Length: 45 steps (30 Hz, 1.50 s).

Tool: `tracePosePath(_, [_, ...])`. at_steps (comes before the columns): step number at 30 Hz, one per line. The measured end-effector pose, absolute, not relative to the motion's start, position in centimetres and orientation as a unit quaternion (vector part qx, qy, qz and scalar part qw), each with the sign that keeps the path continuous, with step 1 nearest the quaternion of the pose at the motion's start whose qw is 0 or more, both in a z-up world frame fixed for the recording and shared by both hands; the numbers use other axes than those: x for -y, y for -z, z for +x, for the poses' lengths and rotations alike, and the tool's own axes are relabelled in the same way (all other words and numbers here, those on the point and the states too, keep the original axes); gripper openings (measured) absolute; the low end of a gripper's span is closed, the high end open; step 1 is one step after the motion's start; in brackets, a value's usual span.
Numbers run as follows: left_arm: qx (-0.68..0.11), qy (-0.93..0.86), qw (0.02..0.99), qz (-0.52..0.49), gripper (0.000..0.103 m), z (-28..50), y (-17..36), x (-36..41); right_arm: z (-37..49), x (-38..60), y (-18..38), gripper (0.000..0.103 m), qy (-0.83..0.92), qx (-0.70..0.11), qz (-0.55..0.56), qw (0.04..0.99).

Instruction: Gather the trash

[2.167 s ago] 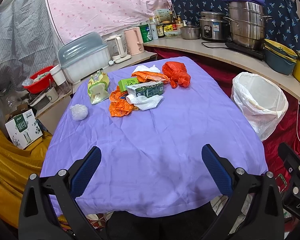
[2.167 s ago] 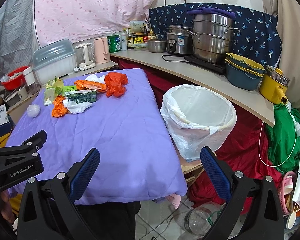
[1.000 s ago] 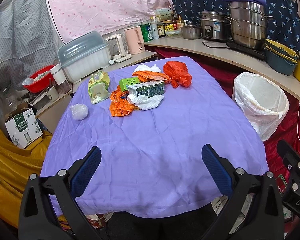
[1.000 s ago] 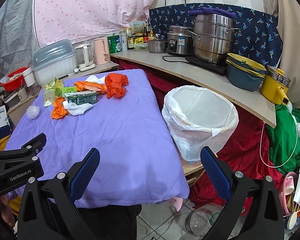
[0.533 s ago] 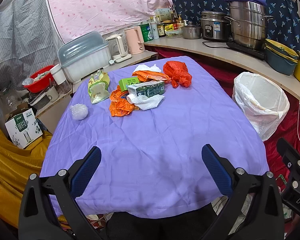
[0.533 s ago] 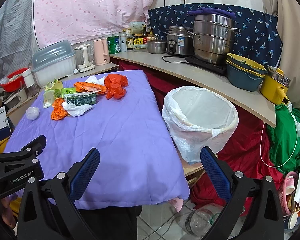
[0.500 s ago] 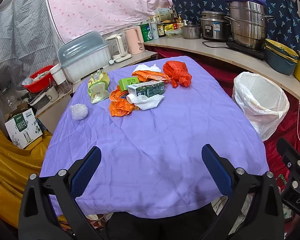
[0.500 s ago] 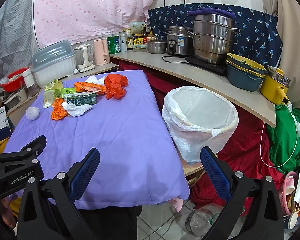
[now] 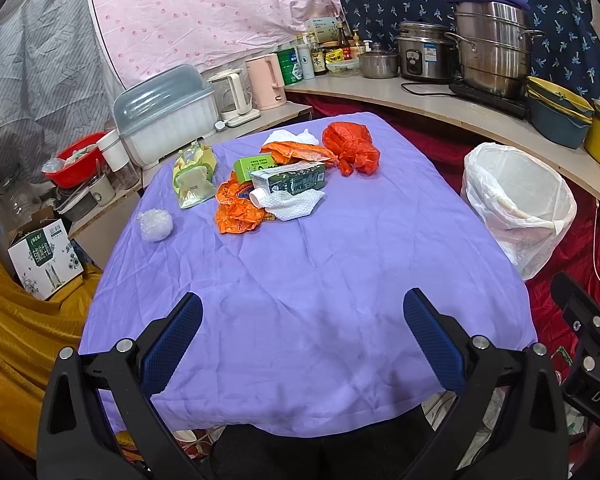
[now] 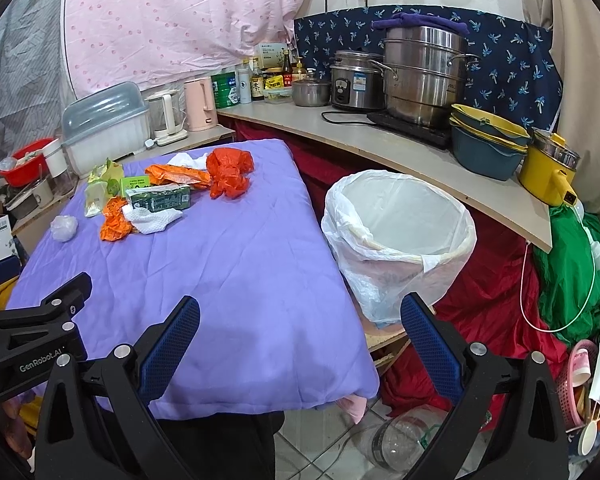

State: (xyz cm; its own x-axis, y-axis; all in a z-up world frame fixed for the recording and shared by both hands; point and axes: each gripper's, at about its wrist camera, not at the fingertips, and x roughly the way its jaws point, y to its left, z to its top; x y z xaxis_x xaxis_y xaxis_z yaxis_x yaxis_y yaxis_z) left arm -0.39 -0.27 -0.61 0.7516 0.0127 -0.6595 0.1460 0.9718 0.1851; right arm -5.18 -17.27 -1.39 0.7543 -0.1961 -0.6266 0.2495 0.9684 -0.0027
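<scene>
Trash lies at the far end of the purple-covered table: a green carton, a white paper towel, orange wrappers, a red plastic bag, a yellow-green pouch, a small green box and a clear plastic ball. A white-lined bin stands right of the table. My left gripper is open and empty above the near table edge. My right gripper is open and empty at the near right corner.
A counter behind the bin holds pots, bowls and a yellow cooker. A dish box and kettles stand beyond the table. A cardboard box and yellow cloth lie left. A plastic bottle lies on the floor.
Both views have shifted very slightly. The trash, the bin and both grippers' jaws stay as they were.
</scene>
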Motion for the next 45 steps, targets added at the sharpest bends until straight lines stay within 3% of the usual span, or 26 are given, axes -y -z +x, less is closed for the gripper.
tracePosePath(31, [-0.373, 0.038, 0.923, 0.083, 0.096, 5.4, 2.6, -2.6, 1.4, 16.2, 2.8, 0.096, 0.138, -0.330, 0.046, 0.933])
tracePosePath(45, [-0.384, -0.057, 0.921, 0.027, 0.096, 14.7, 4.2, -13.1, 11.4, 13.6, 4.6, 0.096, 0.128, -0.351, 0.031, 0.927])
